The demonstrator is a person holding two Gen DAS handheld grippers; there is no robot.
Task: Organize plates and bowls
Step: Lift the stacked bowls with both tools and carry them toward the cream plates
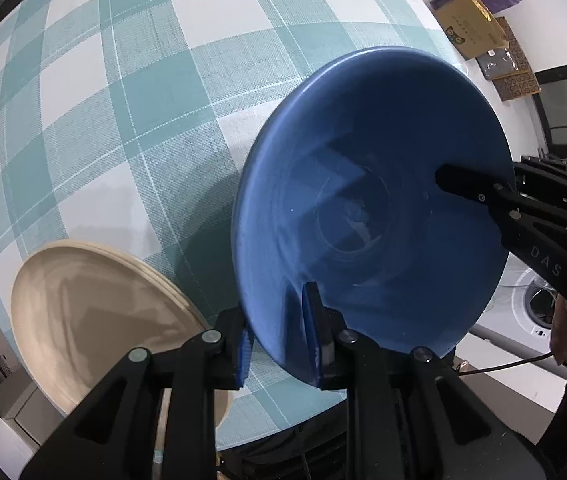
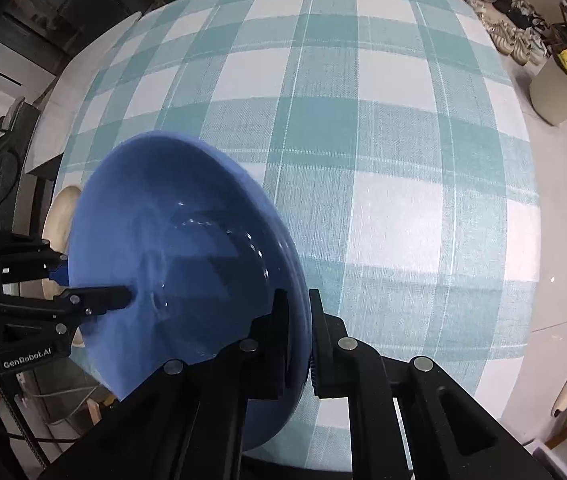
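Blue bowl [image 1: 367,200], centre right of the left wrist view: glazed ceramic by the look, smooth, glossy inside with small highlights near the well; outer wall [image 2: 283,420] equally smooth. Beige plates [image 1: 95,312], lower left: smooth, satin rather than shiny, faint soft reflections, stacked rims cleanly edged. Tablecloth [image 1: 131,92] over the table: woven cloth, visible twill texture, matt, teal and white check. Left gripper [image 1: 279,344]: matt black plastic links with round bare-metal pins, blue ribbed pads on the jaws. Right gripper [image 2: 297,344]: same matt black plastic, metal pins. Cardboard box [image 1: 471,28], upper right: dull brown paperboard.
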